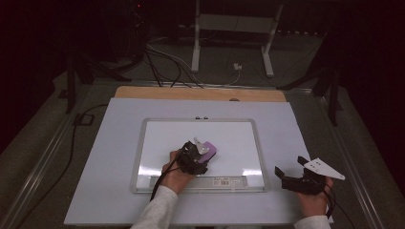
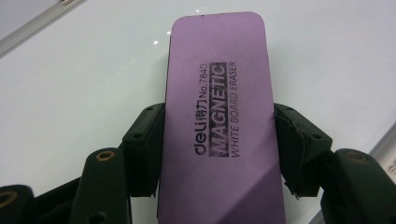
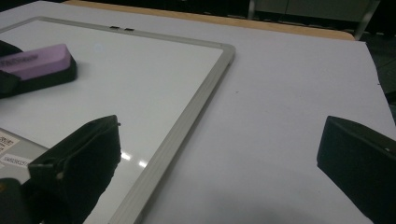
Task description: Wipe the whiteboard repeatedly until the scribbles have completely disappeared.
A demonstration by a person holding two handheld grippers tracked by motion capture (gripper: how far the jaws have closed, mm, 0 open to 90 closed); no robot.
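**Q:** Left gripper (image 1: 197, 153) first: what is it doing?

**A:** Its two black jaws are pinched on the long sides of a purple eraser (image 2: 217, 121), whose top reads "Magnetic White Board Eraser". In the high view the eraser (image 1: 210, 150) lies flat on the whiteboard (image 1: 157, 131), a little below and left of the board's middle.

**Q:** And the other one?

**A:** Right gripper (image 1: 289, 174) rests on the pale table (image 1: 114, 143), off the board's lower right corner, jaws spread wide with nothing between them.

**Q:** How far along does the wiping look?

**A:** The board's white surface shows no writing or marks anywhere I can make out; only lamp reflections and a label strip along its bottom edge. So the erasing seems done or nearly so, judging from the clean surface. What appears left is a final pass, if any, then setting the eraser down and letting go. The dim lighting could hide faint strokes.
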